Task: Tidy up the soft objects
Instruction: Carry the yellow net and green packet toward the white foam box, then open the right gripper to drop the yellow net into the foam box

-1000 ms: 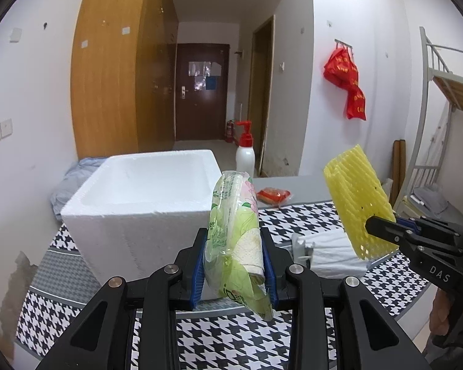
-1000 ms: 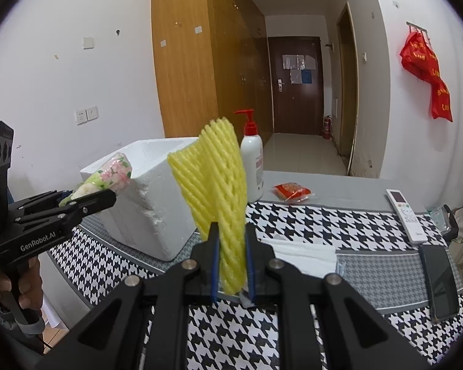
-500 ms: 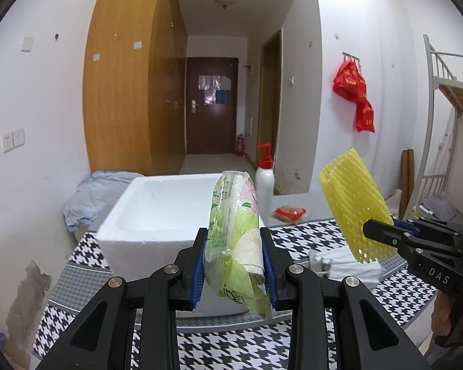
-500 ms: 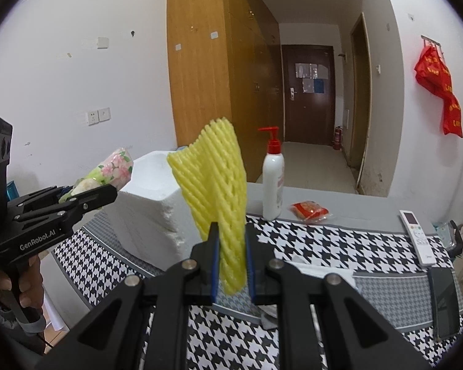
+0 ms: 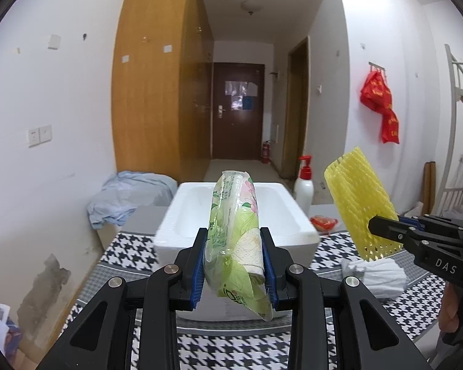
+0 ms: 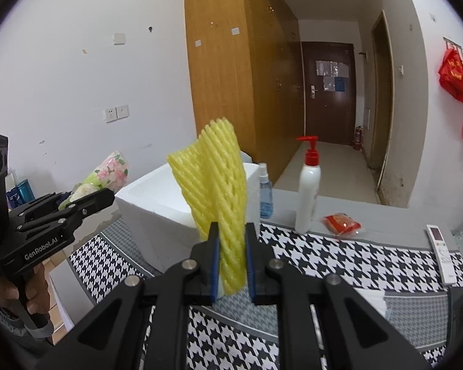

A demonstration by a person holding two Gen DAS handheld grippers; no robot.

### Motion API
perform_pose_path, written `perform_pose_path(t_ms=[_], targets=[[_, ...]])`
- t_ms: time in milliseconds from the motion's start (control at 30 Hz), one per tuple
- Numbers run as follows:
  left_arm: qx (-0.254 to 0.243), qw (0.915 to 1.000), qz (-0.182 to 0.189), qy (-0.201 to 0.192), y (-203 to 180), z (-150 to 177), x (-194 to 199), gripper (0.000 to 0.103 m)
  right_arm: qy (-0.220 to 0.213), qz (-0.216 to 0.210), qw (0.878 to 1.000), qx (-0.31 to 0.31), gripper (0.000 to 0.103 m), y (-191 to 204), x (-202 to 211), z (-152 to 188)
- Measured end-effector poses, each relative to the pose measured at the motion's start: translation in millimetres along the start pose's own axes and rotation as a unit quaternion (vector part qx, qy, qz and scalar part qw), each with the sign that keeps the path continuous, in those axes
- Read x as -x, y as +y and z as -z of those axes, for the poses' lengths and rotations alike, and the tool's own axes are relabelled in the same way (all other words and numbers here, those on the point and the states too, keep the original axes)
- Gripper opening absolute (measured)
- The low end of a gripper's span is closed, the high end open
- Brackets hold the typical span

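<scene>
The left gripper (image 5: 234, 265) pinches a green floral tissue pack (image 5: 236, 240) between its blue pads, the pack standing on end and tilted slightly, raised above the near edge of the white foam box (image 5: 281, 215). The box sits open on the houndstooth tablecloth (image 5: 231, 348), just beyond the pack. The right gripper (image 6: 230, 265) is clamped on a yellow foam fruit net (image 6: 214, 191), which rises upright from between its pads and fans out at the top; seen from the left wrist it is held in the air to the right of the box, above a crumpled white cloth (image 5: 376, 273) lying on the table. To the right of the box, on the far grey strip of the table, stand a white pump bottle with a red top (image 6: 307, 194) and a small blue spray bottle (image 6: 264, 192), with a red snack packet (image 6: 341, 222) near them. A white remote control (image 6: 440, 251) lies further right. A hand (image 6: 14, 286) grips the left gripper's handle at the near left.
</scene>
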State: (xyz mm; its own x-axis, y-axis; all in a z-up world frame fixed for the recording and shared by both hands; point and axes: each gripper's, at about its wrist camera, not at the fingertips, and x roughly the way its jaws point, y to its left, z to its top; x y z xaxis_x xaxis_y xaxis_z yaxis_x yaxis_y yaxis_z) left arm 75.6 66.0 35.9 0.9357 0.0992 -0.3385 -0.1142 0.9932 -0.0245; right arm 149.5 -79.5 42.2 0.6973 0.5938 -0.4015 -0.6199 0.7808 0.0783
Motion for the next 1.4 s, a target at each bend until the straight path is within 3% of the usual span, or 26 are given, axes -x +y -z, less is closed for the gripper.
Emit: perform_pose_path(t_ms=[500, 1400], targets=[[0.025, 0.9990, -0.036, -0.011, 35.2, 0.2, 4.8, 0.033, 0.022, -0.041, 0.999, 0.020, 0.018, 27.7, -32.4, -28.5], [0.053, 0.9968, -0.059, -0.007, 70.9, 10.6, 2.5, 0.033, 0.054, -0.040, 0.998, 0.020, 0.018, 42.3, -91.6, -54.5]])
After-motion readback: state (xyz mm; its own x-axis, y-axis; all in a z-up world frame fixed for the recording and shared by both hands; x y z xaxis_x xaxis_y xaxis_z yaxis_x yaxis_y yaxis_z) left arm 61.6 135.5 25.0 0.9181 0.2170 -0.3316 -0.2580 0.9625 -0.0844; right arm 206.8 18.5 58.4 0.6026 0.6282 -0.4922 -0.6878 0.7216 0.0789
